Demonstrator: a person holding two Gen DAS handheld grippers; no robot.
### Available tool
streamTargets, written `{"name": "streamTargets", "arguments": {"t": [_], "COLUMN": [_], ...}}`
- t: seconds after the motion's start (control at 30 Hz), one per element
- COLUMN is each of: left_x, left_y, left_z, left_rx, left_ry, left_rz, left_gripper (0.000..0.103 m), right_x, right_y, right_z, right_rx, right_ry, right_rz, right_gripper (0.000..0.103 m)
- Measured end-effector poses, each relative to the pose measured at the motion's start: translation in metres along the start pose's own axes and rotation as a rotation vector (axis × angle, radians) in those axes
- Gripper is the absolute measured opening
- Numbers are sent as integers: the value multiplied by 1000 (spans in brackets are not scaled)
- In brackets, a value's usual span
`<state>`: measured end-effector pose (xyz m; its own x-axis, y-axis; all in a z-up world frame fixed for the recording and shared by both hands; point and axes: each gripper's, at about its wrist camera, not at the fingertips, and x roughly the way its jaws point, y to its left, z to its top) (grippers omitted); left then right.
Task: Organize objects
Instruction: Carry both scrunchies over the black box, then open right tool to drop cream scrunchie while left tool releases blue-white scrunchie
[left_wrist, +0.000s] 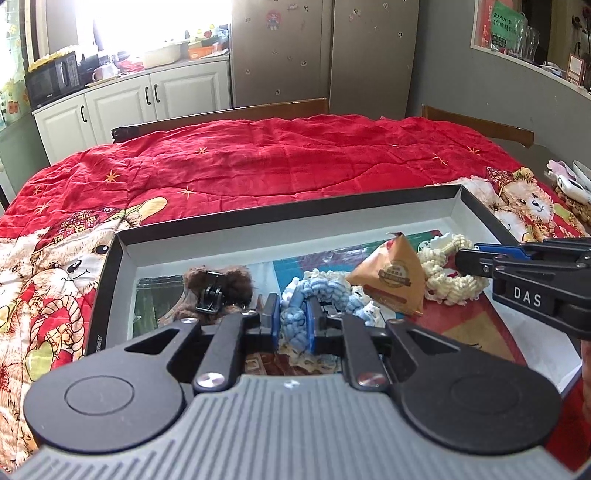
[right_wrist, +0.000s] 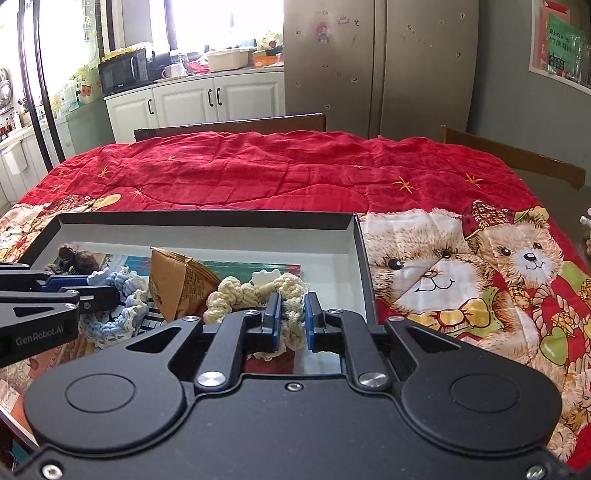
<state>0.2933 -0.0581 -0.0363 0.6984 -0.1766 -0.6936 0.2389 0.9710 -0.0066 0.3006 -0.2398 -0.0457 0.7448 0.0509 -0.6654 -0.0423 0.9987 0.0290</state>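
You have both grippers down in the box (left_wrist: 476, 212), each clamped on a knitted ring.

Inside the box you can count four loose things: one blue ring (left_wrist: 295, 314), one cream ring (right_wrist: 258, 295), one tan packet (left_wrist: 391, 280) between the two rings, and one brown fluffy clip (left_wrist: 218, 291) toward the box's left wall. Your left gripper (left_wrist: 291, 321) has its pads pressed on the blue ring near the box's front edge; your right gripper (right_wrist: 290, 321) pinches the cream ring near the box's right wall. The box sits on one red quilt (left_wrist: 277, 158). Your grippers' bodies cover the box's front wall and the near part of each ring. The printed sheet lining the box floor is mostly covered, and its picture is hard to make out.
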Motion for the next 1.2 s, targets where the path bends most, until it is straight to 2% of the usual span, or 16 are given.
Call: {"name": "streamTargets", "arguments": {"t": [0.3, 0.33, 0.47, 0.73, 0.97, 1.07, 1.2], "left_x": [1, 1, 0, -10, -24, -35, -52], "left_y": [0, 0, 0, 0, 0, -1, 0], "left_z": [0, 0, 0, 1, 2, 1, 0], "left_rx": [0, -1, -1, 2, -4, -2, 4], "left_ry": [4, 4, 3, -22, -52, -76, -105], "left_rz": [3, 3, 0, 0, -5, -1, 1], "left_gripper": [20, 22, 40, 43, 55, 62, 64], "right_x": [3, 4, 4, -1, -13, -23, -38], "right_y": [0, -1, -1, -1, -1, 2, 6], "right_z": [1, 1, 0, 1, 4, 4, 3], "right_rx": [2, 2, 0, 13, 20, 10, -1], "right_ry": [16, 17, 19, 3, -25, -41, -56], "right_rz": [9, 9, 9, 3, 13, 15, 21], "right_gripper": [13, 13, 14, 20, 31, 32, 32]}}
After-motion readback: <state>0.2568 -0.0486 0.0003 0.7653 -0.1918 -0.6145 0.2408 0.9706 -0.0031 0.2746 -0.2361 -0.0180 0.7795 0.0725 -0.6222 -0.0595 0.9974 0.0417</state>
